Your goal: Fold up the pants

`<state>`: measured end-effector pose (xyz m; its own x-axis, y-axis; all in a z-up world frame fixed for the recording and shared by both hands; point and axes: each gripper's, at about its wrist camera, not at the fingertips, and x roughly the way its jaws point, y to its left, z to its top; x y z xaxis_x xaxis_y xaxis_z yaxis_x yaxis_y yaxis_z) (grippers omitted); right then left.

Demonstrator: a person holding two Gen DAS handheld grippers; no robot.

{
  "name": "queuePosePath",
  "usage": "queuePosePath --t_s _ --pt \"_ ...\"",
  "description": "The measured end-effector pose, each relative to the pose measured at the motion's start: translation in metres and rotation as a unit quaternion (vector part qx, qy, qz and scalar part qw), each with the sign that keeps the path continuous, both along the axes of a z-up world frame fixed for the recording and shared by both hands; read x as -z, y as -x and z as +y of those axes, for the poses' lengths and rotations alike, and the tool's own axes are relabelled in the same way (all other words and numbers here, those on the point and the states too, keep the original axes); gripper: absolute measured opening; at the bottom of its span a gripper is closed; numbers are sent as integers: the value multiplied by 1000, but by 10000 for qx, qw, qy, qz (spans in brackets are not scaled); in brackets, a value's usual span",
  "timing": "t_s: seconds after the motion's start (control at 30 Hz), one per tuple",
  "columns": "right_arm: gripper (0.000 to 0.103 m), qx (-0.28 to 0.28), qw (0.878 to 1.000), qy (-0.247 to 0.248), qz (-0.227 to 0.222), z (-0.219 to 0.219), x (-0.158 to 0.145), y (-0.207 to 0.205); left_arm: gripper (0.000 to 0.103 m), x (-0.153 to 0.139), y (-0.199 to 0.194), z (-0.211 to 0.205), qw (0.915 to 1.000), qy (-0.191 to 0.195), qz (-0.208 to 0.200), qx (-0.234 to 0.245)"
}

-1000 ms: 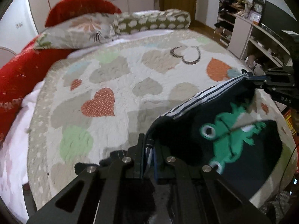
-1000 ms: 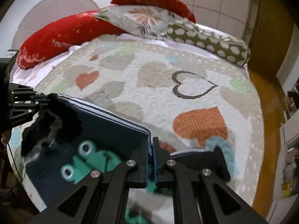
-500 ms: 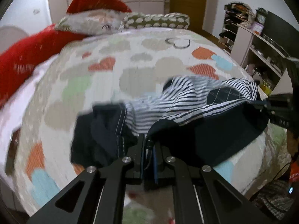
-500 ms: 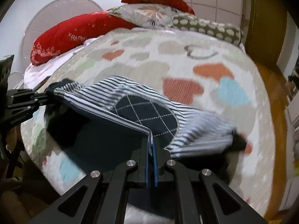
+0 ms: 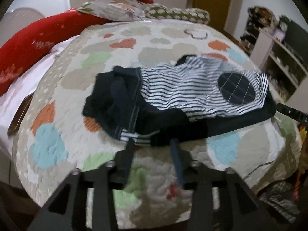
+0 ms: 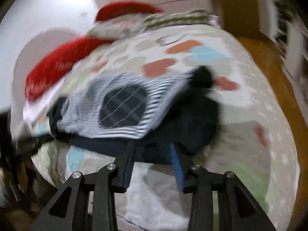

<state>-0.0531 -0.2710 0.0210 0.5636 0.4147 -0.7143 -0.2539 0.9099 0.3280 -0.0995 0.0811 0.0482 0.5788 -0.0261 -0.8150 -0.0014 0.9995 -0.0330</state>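
The pants point(image 5: 177, 94), dark navy with a striped white part and a checked dark oval patch point(image 5: 236, 90), lie crumpled on the heart-patterned quilt point(image 5: 77, 88). In the blurred right wrist view the same pants point(image 6: 134, 115) spread across the quilt's near part. My left gripper point(image 5: 153, 144) sits at the garment's near hem with its jaws opening; the cloth lies just ahead of the tips, not pinched. My right gripper point(image 6: 152, 146) is likewise opening at the dark near edge, with no cloth pressed between the pads. The right gripper's finger point(image 5: 290, 112) shows at the left view's right edge.
Red pillows point(image 5: 44, 38) and patterned pillows point(image 5: 146, 12) lie at the bed's far end. A shelf unit point(image 5: 279, 57) with clutter stands to the right, a wooden door point(image 5: 211, 2) behind. A brown flat object point(image 5: 19, 115) lies at the bed's left edge.
Both grippers, shut on the pants' waistband and holding it up a second ago, lowered it onto the quilt and parted their jaws. The pants now lie loose.
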Motion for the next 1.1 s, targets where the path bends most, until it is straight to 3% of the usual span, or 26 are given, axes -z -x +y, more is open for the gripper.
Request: queuePosePath --t_s 0.1,0.2,0.33,0.47,0.5,0.53,0.57,0.67,0.83,0.93,1.03,1.07,1.1 --pt "54 633 9964 -569 -53 -40 -10 2 46 -6 10 1 9997 207 -22 -121" --pt "55 1111 9898 -875 -187 -62 -21 -4 46 -8 15 -2 9991 393 9 -163" --pt "55 1129 9885 -980 -246 -51 -30 -30 46 -5 13 -10 9979 629 168 -68" --pt "54 1061 9910 -814 -2 -20 -21 -69 46 -5 15 -21 9984 522 196 44" --pt "53 1067 9914 -748 85 -13 -17 -80 46 -5 16 -22 9984 517 203 59" --pt "44 1113 9917 -635 142 -8 -12 -89 46 -5 17 -23 9984 524 213 72" --pt "10 1123 9920 -548 175 -5 -10 -96 46 -4 18 -24 9983 535 228 81" --pt "10 1153 9889 -929 127 -10 -22 -97 46 -3 18 -23 9980 583 248 70" --pt "10 1127 9769 -1812 -137 -28 -53 -58 46 -1 18 -19 9969 723 313 34" --pt "14 1291 9644 -2305 110 -47 -36 -44 46 1 16 -17 9963 777 360 5" --pt "18 1793 9542 -2302 666 -69 6 -43 46 3 14 -15 9959 798 419 -45" --pt "22 1969 9483 -2355 808 -78 19 -42 46 4 13 -15 9957 808 441 -61" --pt "34 2076 9436 -2435 851 -84 25 -41 46 6 12 -15 9955 819 473 -71"
